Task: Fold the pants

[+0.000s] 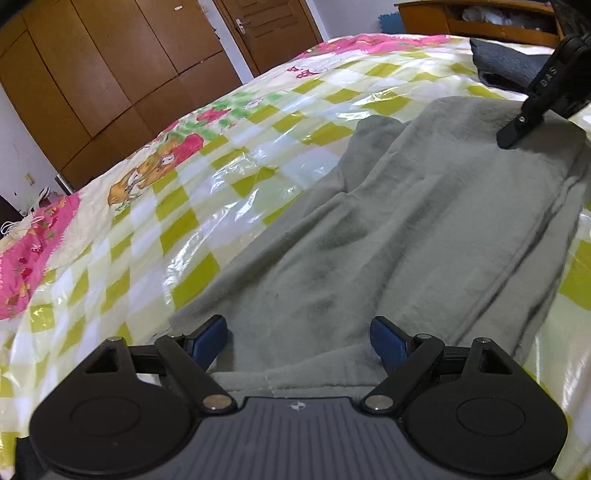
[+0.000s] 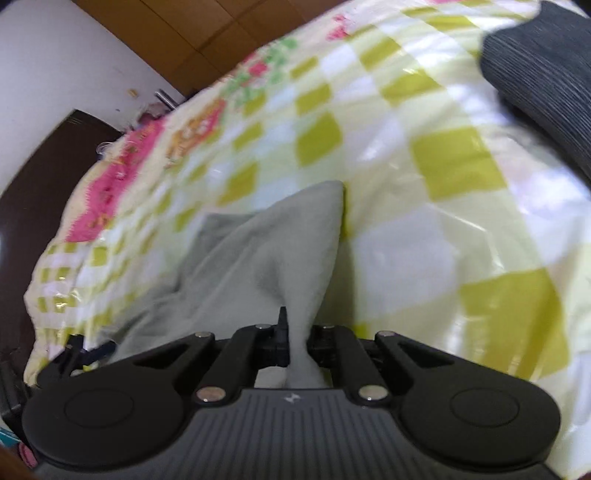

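Note:
Grey-green fleece pants (image 1: 424, 229) lie folded lengthwise on a bed with a yellow-green checked cover (image 1: 221, 177). My left gripper (image 1: 299, 339) is open, its blue pads on either side of the near end of the pants, low over the cloth. My right gripper (image 2: 297, 343) is shut on a pinch of the pants (image 2: 280, 251) and holds that end lifted off the cover (image 2: 424, 229). The right gripper also shows in the left wrist view (image 1: 546, 88) at the far right end of the pants.
A dark striped grey garment (image 2: 546, 74) lies on the bed beyond the pants, also in the left wrist view (image 1: 509, 62). Brown wardrobe doors (image 1: 110, 74) stand past the bed's far side. A wooden shelf (image 1: 461, 18) is behind the bed.

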Demonstrator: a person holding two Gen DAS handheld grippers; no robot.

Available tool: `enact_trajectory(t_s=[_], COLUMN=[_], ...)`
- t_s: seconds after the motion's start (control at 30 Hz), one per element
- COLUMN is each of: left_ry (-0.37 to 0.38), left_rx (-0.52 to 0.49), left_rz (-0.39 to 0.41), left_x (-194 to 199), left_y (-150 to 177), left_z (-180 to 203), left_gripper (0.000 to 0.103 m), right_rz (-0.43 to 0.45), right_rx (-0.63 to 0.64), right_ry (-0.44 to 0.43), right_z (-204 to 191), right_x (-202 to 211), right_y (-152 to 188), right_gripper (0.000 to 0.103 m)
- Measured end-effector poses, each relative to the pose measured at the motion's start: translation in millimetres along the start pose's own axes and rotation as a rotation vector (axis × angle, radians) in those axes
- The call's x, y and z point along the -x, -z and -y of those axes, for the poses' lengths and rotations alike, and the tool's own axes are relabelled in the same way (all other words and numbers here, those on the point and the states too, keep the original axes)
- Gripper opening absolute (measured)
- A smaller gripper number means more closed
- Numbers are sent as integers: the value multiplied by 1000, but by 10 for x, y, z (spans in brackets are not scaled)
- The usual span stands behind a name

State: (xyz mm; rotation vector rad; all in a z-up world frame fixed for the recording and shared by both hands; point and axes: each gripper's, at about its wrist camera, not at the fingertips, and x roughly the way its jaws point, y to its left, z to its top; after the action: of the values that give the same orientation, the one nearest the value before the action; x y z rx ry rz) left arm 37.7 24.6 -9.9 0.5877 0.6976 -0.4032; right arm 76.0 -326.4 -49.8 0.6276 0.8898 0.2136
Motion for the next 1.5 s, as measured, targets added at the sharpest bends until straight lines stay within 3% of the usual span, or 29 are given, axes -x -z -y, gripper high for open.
enact_trajectory(t_s=[0.13, 0.23, 0.4, 0.53, 0.7, 0.83, 0.9, 1.03, 1.2, 1.27, 1.4, 1.5], left_ry=[-29, -52, -65, -59, -30, -54, -63, -84, -60, -42, 20, 28], left_rx=[12, 36, 61, 63, 126, 136, 131, 120, 172, 180, 164, 193], left_rz=[-32, -14, 69, 80, -83, -64, -46, 47, 135, 96, -116, -126], left_x=[133, 287, 514, 496, 188, 352, 440, 649, 675, 523, 97, 115], left_y=[90, 90, -16, -14, 193, 253, 231, 108, -35, -32, 107, 133], left_z=[-89, -154, -173, -149, -150, -184, -195, -235, -259, -242, -142, -167], left_gripper=[96, 96, 96, 96, 97, 96, 96, 96, 97, 97, 98, 98], right_rz=[24, 17, 131, 225, 139, -8, -92, -167, -139, -137, -155, -129], right_rx=[77, 129, 238, 331, 477, 521, 512, 471, 521, 554, 549, 509], right_ry=[45, 82, 202, 277, 91, -119, -173, -159, -173, -184, -168, -169], right_z=[-56, -150, -334, -563, -1113, -1590, -1775, -1916, -2008, -2060, -2053, -1953], right_x=[25, 18, 262, 426, 92, -524, -876, -1389, -1301, -1258, -1287, -1133], right_y=[67, 55, 77, 83, 183, 339, 411, 448, 410, 432, 473, 417], right_gripper=[10, 15, 21, 21, 24, 23, 22, 23, 24, 25, 26, 26])
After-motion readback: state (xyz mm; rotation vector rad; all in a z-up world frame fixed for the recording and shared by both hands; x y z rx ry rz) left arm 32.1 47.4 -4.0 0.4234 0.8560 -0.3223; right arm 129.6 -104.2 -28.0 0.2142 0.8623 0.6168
